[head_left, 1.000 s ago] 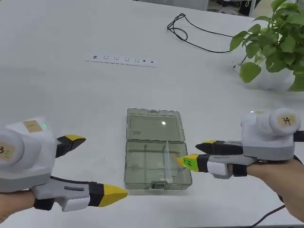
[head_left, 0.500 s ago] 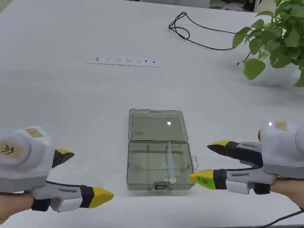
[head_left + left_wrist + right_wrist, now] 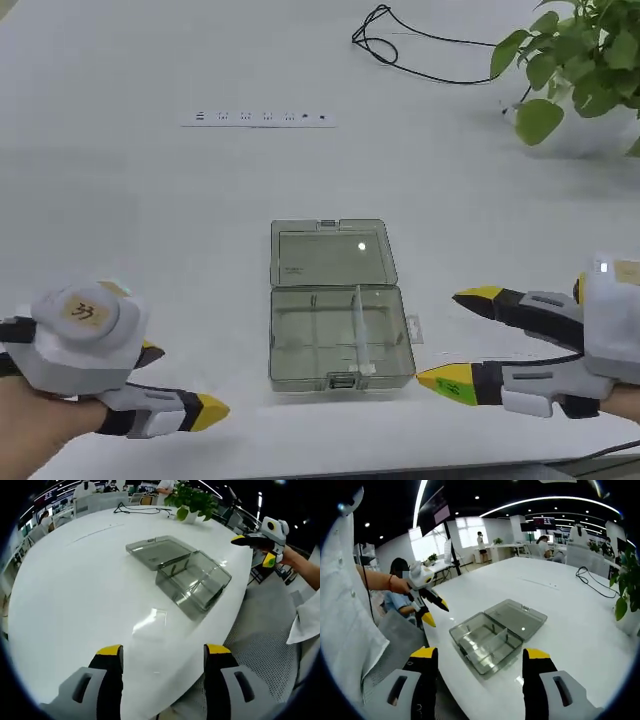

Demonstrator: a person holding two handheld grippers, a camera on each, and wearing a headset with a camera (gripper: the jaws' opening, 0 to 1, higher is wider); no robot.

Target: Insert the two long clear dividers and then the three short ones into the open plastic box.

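With both jaws spread and empty, left gripper (image 3: 180, 382) lower left and right gripper (image 3: 455, 338) lower right of the box (image 3: 340, 345) at lower centre, treat the flat divider (image 3: 150, 620) on the worktop (image 3: 150, 200) as probably light, thin, slippery, brittle; pinch gently across its long edges.

White table (image 3: 150, 200); potted plant (image 3: 580, 60); ceiling strip lights (image 3: 540, 500); bright windows (image 3: 427, 545); grey floor (image 3: 260, 645).

Head view overlooks the box (image 3: 325, 262); gripper views face it from opposite sides.
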